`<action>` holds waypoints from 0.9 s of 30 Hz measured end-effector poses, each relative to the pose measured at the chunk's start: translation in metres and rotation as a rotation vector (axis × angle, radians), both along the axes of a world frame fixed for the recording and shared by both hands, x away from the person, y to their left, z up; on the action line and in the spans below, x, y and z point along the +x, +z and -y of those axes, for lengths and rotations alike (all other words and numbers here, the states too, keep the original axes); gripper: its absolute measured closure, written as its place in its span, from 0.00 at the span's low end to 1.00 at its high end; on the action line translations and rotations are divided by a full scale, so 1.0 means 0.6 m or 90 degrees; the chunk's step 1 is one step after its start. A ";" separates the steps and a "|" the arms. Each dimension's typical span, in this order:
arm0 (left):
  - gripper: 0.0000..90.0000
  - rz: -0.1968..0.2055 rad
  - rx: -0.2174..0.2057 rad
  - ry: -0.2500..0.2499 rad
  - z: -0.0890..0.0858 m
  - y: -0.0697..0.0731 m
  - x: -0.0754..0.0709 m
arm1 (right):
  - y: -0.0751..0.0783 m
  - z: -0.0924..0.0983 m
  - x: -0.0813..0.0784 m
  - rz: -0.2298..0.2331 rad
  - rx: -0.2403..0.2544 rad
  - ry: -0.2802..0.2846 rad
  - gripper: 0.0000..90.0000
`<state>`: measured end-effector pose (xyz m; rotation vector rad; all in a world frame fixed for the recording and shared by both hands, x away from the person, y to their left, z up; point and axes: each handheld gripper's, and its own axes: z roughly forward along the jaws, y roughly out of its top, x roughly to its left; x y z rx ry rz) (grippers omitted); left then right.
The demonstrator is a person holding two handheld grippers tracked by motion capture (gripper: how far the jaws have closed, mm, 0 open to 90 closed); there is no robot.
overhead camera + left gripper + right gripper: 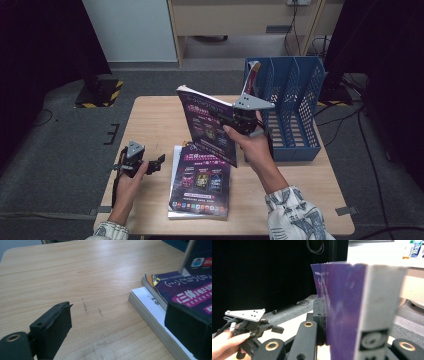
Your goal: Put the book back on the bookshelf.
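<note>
Gripping a purple book [207, 127] upright above the table [150, 120], the right gripper [240, 122] clamps it. The left gripper [155, 164] rests wide open and empty beside the stack [200, 187].

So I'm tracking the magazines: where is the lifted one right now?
In the high view the lifted magazine stands upright mid-table, clamped in the right gripper, above the stack, left of the blue file rack.

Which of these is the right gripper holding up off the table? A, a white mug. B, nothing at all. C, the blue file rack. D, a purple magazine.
D: the right gripper is shut on the purple magazine, which stands raised above the stack of magazines lying flat on the table.
</note>
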<state>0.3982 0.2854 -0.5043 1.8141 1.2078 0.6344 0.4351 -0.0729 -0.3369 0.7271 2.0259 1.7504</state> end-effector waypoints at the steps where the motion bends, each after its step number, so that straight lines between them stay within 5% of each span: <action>1: 0.08 -0.002 0.003 0.002 -0.001 -0.001 0.001 | 0.001 0.002 -0.002 -0.001 0.001 0.001 0.92; 27: 0.06 -0.032 0.028 0.016 -0.005 -0.014 0.004 | -0.002 0.068 -0.044 -0.015 0.017 -0.003 0.92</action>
